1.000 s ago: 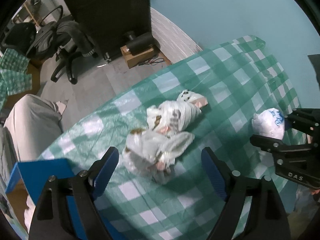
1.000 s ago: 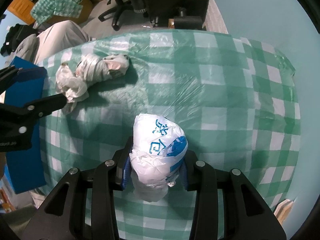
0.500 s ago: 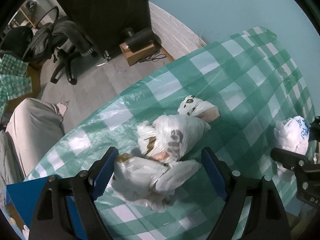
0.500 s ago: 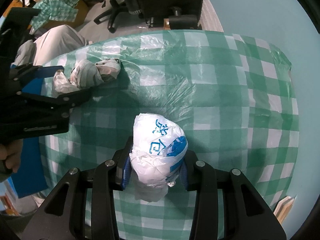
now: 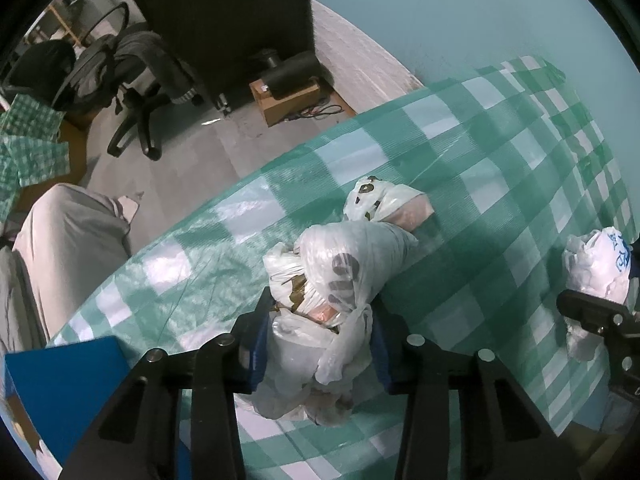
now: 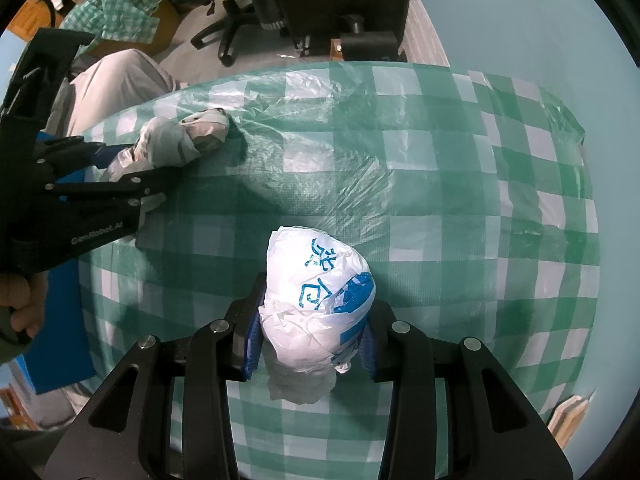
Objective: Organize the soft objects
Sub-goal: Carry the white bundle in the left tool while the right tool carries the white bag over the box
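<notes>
A knotted bundle of white plastic bags (image 5: 344,264) lies on the green-and-white checked tablecloth (image 5: 480,160). My left gripper (image 5: 318,344) points straight down over its near end. Its jaws are closing, and the blue pads (image 5: 256,344) press the bag from both sides. The right wrist view shows the same bundle (image 6: 180,140) at the far left with the left gripper (image 6: 120,164) on it. My right gripper (image 6: 312,340) is shut on a white bag with blue print (image 6: 320,280), which rests on the cloth (image 6: 440,160). That bag (image 5: 596,264) also shows at the right edge of the left wrist view.
A blue board (image 5: 64,392) sticks out at the table's near left corner. A person's leg in grey trousers (image 5: 68,240) is beside the table. An office chair (image 5: 132,80) and a cardboard box (image 5: 288,100) stand on the floor beyond. A teal wall (image 6: 520,20) backs the table.
My left gripper has come down over the bag bundle and its jaws have narrowed from wide open onto the bag. The right gripper and its bag have not moved.
</notes>
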Demonstrator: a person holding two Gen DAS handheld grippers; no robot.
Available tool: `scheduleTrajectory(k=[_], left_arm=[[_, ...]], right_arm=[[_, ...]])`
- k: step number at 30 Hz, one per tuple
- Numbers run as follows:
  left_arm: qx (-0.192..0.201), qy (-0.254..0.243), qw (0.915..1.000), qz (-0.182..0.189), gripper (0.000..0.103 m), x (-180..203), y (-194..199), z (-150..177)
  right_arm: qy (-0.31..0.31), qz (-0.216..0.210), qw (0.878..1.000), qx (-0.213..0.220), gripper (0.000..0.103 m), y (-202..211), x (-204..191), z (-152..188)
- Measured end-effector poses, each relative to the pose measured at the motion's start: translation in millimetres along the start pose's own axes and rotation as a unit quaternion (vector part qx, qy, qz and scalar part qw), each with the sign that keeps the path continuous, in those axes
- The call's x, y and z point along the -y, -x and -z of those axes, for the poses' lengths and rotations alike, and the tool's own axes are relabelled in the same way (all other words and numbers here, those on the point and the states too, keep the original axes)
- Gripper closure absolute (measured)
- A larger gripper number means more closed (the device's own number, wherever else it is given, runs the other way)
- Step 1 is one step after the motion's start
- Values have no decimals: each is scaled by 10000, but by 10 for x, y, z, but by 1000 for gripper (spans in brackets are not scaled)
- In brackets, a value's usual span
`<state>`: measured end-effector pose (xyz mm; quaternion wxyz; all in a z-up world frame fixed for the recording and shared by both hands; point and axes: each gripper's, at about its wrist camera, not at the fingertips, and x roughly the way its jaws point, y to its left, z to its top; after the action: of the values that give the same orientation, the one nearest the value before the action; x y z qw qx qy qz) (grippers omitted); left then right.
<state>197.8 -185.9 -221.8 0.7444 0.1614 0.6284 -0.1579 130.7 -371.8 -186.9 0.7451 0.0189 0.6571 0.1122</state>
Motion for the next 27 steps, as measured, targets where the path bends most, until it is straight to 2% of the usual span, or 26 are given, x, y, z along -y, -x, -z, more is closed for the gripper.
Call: scheduleTrajectory(k=[14, 20, 27], left_arm=[[255, 450, 9986, 96, 61, 22, 365, 344], [426, 736, 9961, 239, 61, -23, 600, 539], [605, 885, 9939, 239, 61, -63, 886, 788]], right_arm=[[284, 87, 9995, 118, 65, 146, -138, -8], [411, 35, 9989, 242, 65, 288, -223, 15], [587, 20, 9974, 408, 65, 511, -381, 41]])
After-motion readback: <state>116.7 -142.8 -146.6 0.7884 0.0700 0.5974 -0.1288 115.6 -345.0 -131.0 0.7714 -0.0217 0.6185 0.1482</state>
